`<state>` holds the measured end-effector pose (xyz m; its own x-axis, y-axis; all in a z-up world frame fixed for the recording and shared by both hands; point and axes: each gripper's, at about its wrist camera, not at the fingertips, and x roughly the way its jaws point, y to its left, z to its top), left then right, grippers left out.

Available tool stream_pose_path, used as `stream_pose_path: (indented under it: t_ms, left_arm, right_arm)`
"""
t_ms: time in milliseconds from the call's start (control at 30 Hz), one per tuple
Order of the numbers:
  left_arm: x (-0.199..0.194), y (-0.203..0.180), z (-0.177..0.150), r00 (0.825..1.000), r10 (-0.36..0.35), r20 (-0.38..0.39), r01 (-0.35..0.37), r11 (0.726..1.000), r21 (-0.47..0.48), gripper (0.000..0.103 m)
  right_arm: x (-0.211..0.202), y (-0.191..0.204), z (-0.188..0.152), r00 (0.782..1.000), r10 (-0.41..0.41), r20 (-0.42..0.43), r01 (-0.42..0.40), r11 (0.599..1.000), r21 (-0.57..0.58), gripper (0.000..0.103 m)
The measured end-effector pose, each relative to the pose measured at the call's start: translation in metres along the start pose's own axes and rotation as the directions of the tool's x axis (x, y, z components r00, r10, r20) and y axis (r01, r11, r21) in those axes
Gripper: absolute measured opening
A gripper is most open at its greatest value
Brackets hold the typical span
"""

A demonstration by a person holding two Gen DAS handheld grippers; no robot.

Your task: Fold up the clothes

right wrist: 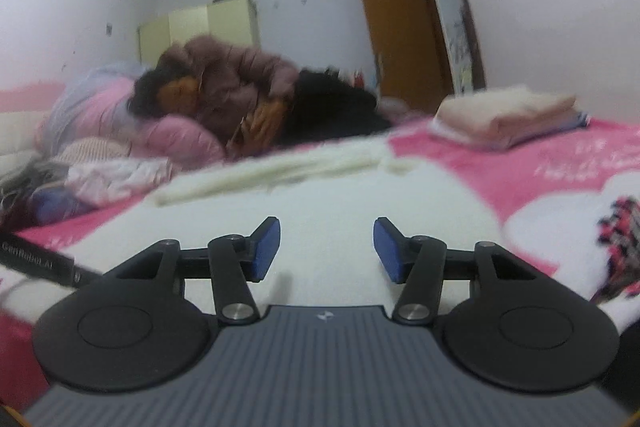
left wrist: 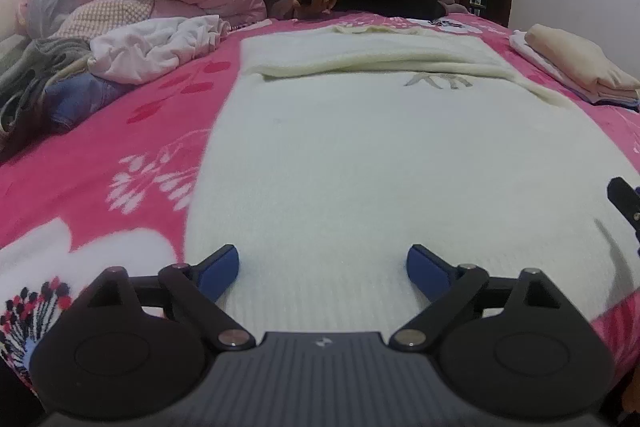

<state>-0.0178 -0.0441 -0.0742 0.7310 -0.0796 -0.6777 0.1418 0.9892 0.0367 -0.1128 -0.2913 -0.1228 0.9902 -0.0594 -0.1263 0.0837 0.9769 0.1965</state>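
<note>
While it lay flat: the sweater [left wrist: 360, 155] covered the pink bedspread [left wrist: 132, 131], its far part folded over.
Left gripper [left wrist: 322, 265]: jaws wide apart, holding nothing, low over the near hem.
Right gripper [right wrist: 327, 247]: jaws spread, empty, above the sweater [right wrist: 340, 203].
Folded stack [left wrist: 576, 67]: far right.
Loose clothes [left wrist: 132, 55]: far left.

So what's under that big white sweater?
The white sweater lies flat on the pink flowery blanket, which shows all around its edges. Whatever lies beneath the sweater's middle is covered, so I can't tell.
</note>
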Motion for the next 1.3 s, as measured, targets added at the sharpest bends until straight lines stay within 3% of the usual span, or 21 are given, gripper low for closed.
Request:
stream_pose_path:
  t_ms: [200,733,1300]
  left_arm:
    - [0.004,-0.003,0.002,1.000,0.011,-0.011,-0.011,1.000,-0.001,0.098]
    - [0.013,-0.006,0.008,0.998,0.026,-0.048,-0.026,1.000,-0.001,0.103]
    - [0.013,-0.007,0.007,0.998,0.037,-0.050,-0.038,0.999,-0.010,0.103]
  right_arm:
    - [0.005,-0.017,-0.001,0.998,0.000,-0.058,0.005,0.996,0.087,0.053]
    - [0.017,0.004,-0.011,0.997,0.020,-0.077,-0.027,0.996,-0.088,0.085]
    - [0.009,-0.004,-0.011,0.996,0.053,-0.071,-0.061,0.991,-0.118,0.086]
